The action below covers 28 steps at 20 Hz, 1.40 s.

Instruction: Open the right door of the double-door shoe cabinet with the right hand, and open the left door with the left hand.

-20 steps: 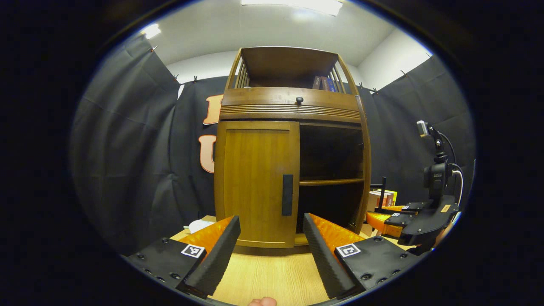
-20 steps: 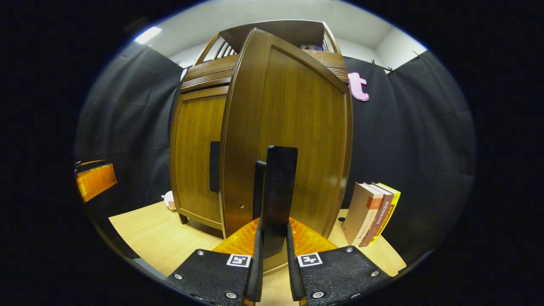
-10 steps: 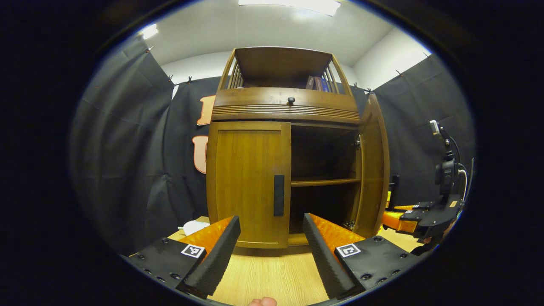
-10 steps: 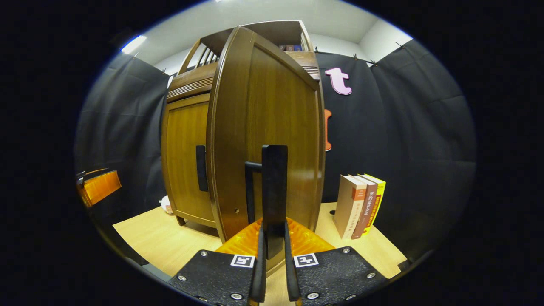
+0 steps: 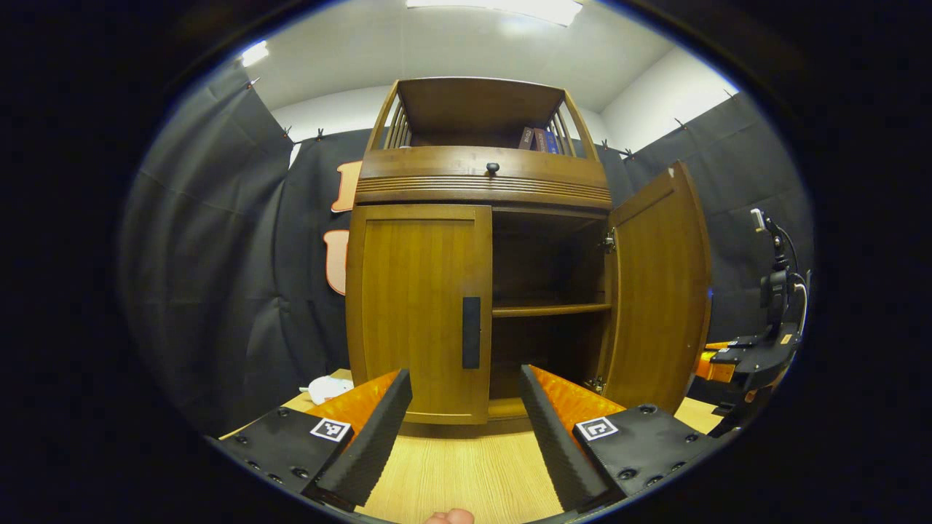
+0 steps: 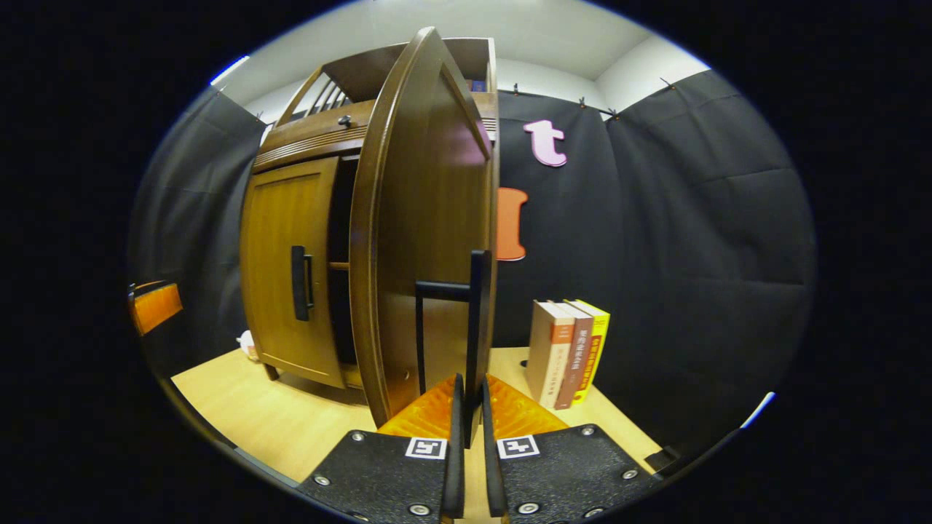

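Left gripper view: my left claw (image 5: 462, 429) gapes wide above the table (image 5: 466, 477), facing the closed left door (image 5: 415, 313); the right door (image 5: 659, 291) stands open. Right gripper view: my right claw (image 6: 470, 444) pinches that door's handle (image 6: 477, 320). The left door remains, I judge.

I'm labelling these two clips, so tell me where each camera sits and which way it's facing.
Left gripper view: rides the left tool, open, facing the shoe cabinet head-on at its closed left door; a fingertip shows at the bottom edge.
Right gripper view: rides the right tool, shut on the right door's handle, looking along the open right door toward the books.
Shared: cabinet, both doors, wooden table.
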### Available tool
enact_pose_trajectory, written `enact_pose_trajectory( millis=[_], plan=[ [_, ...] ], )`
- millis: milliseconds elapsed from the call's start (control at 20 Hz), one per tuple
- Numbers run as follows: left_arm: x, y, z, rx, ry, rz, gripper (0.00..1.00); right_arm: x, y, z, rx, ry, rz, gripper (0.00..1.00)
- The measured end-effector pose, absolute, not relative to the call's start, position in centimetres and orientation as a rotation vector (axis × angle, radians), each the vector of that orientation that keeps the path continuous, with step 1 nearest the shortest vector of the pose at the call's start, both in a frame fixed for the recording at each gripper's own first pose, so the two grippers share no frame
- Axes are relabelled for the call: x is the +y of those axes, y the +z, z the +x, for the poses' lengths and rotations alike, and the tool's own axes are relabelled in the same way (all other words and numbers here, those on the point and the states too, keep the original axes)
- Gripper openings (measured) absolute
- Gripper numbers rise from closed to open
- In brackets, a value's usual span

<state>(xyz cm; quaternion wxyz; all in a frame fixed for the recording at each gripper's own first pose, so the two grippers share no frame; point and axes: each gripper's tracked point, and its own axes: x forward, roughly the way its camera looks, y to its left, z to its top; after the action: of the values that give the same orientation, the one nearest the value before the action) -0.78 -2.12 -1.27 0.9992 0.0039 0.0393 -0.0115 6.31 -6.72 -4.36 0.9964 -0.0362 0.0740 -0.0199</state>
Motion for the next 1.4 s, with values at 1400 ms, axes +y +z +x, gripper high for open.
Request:
enact_pose_trajectory(
  millis=[1400],
  plan=[
    [-2.0,-1.6,1.5,0.098,-0.033,0.0,0.96,-15.5,-2.8,0.2,0.099,-0.067,0.046,0.16]
  ],
)
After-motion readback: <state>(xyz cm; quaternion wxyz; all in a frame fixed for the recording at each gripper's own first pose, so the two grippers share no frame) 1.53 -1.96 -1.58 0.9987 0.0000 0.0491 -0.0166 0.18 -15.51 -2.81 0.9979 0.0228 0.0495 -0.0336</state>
